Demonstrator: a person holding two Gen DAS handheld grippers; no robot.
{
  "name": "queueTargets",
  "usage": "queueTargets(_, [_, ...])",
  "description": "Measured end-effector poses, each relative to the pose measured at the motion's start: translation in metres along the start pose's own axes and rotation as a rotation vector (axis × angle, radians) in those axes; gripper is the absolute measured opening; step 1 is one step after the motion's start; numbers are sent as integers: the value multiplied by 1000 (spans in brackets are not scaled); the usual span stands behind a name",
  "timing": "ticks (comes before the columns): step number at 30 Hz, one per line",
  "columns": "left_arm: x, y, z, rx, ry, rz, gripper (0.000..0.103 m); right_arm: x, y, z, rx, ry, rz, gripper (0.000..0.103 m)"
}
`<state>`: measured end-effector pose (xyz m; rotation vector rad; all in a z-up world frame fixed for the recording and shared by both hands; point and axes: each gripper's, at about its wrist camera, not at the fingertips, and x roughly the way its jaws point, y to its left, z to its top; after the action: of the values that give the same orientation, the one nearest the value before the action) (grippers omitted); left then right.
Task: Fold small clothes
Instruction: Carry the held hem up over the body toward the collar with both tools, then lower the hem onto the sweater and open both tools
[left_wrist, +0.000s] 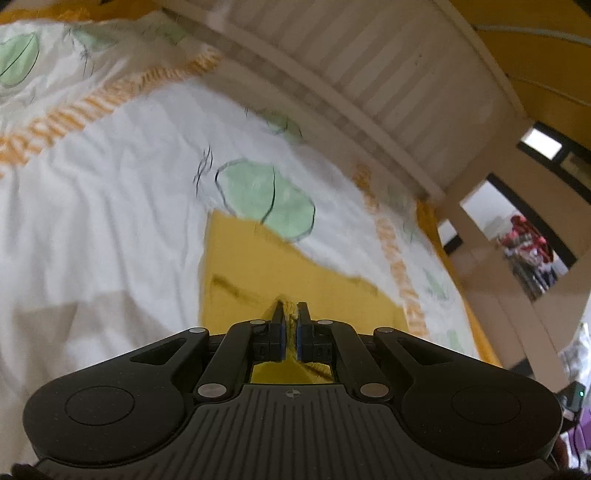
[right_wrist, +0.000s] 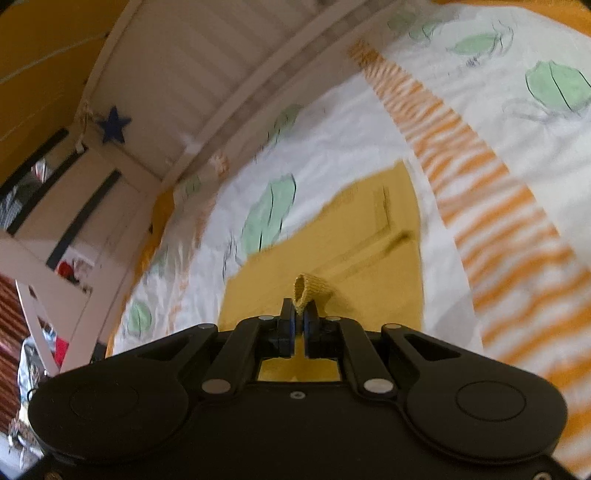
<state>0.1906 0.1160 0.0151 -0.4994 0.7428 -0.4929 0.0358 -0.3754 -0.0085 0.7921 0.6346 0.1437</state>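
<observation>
- Small yellow garment (left_wrist: 295, 280), spread on a white bedsheet (left_wrist: 110, 206) with green leaf prints, near edge pinched up at two points.
- Left gripper (left_wrist: 290, 314) clamped on a thin fold of that edge; right gripper (right_wrist: 300, 316) clamped on a knit loop.
- Shallow bites: likely to slip under a hard tug.
- Uneven pull: likely a crooked fold.

One mustard-yellow knitted garment (left_wrist: 295, 280) lies on one white bedspread printed with green leaves and orange stripes (left_wrist: 110, 192), gripped by two black tongs, left (left_wrist: 291, 314) and right (right_wrist: 300, 314).
</observation>
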Motion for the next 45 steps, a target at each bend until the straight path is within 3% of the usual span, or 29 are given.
queueTargets(7, [53,3,38,-17,-62,4,4,49,-17,38,16,-82,-16,11])
queueTargets(16, [127,19,66,-31,-59,52,4,126,-44,79,33,-109,-78,11])
queueTargets(26, [180,51,65,-71,-14,117,5,177,-64,91,22,-97,-118,11])
queueTargets(33, [195,53,74,-73,-10,97,5,193,-73,92,22,-107,-130,12])
queueTargets(35, [197,52,73,-63,-7,106,15,196,-73,90,9,-99,-136,21])
queueTargets(37, [197,52,74,-57,-4,115,34,196,-75,89,10,-99,-145,22])
queueTargets(38, [197,51,75,-58,-8,119,37,195,-76,89,16,-100,-144,26])
queueTargets(42, [190,42,80,-25,-22,146,43,190,-74,92,0,-131,-169,64])
queueTargets(45, [187,28,81,31,0,163,48,184,-68,95,-27,-145,-171,65])
